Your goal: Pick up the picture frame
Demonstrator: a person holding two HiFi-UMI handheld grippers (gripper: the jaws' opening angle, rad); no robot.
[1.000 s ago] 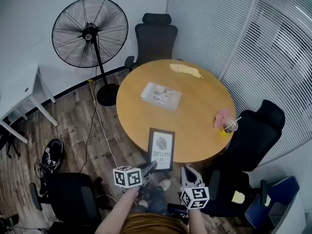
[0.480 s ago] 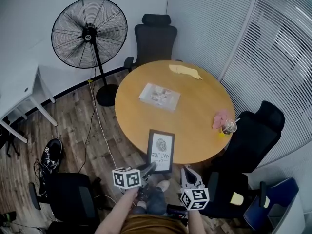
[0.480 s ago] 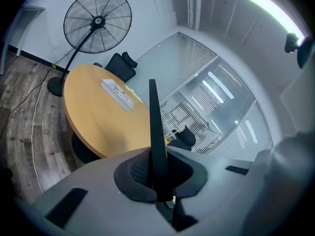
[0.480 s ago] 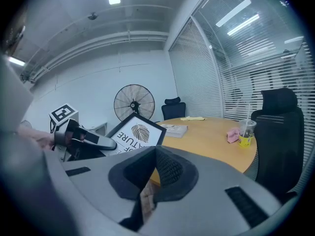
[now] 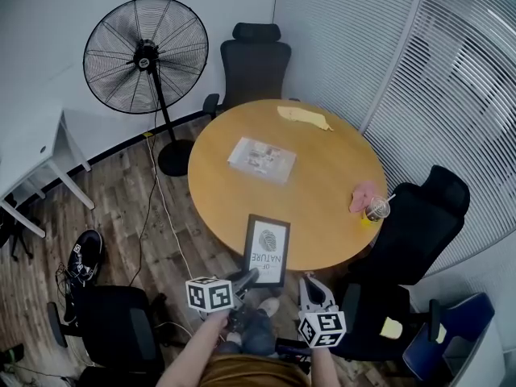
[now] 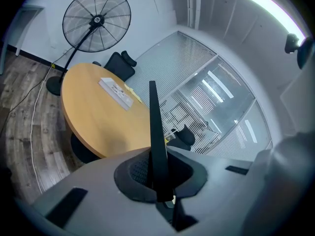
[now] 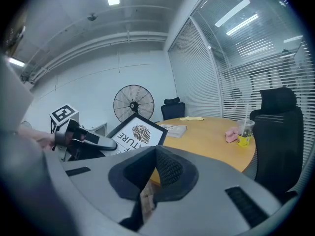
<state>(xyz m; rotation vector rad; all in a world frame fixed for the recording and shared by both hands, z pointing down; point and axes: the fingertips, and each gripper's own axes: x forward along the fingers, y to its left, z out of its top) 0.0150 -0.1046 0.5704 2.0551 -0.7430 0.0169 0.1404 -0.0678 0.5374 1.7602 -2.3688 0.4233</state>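
**Left gripper** (image 5: 248, 277) (image 6: 158, 181): jaws clenched on the picture frame (image 5: 268, 249), at its lower left corner in the head view. In its own view the frame (image 6: 155, 132) showed edge-on, a thin dark strip rising from between the pads, its face unseen.

**Picture frame** (image 7: 135, 134): black border, white print with a leaf motif, lettering cut off to "…TURE" in the right gripper view. It was held tilted at the near edge of the table. Whether its lower edge touched the top could not be told.

**Right gripper** (image 5: 313, 290) (image 7: 155, 166): pads drawn together, nothing between them. It was beside the frame's right lower corner and apart from it.

**Round wooden table** (image 5: 322, 200): carried four items.
- A flat printed booklet or packet (image 5: 261, 159) near the middle, detail too small to read.
- A yellow sheet or cloth (image 5: 302, 117) at the far rim.
- A crumpled pink item (image 5: 363, 194) at the right rim.
- A clear cup with straw (image 5: 377, 210) just beside the pink item.

**Surroundings**:
- Pedestal fan (image 5: 146, 53) on the far left.
- Black office chair (image 5: 256, 64) behind the table.
- A second office chair (image 5: 419, 216) at the right.
- White desk (image 5: 32, 147), cut off by the left edge.
- A dark shoe (image 5: 87, 255) on the wood floor.
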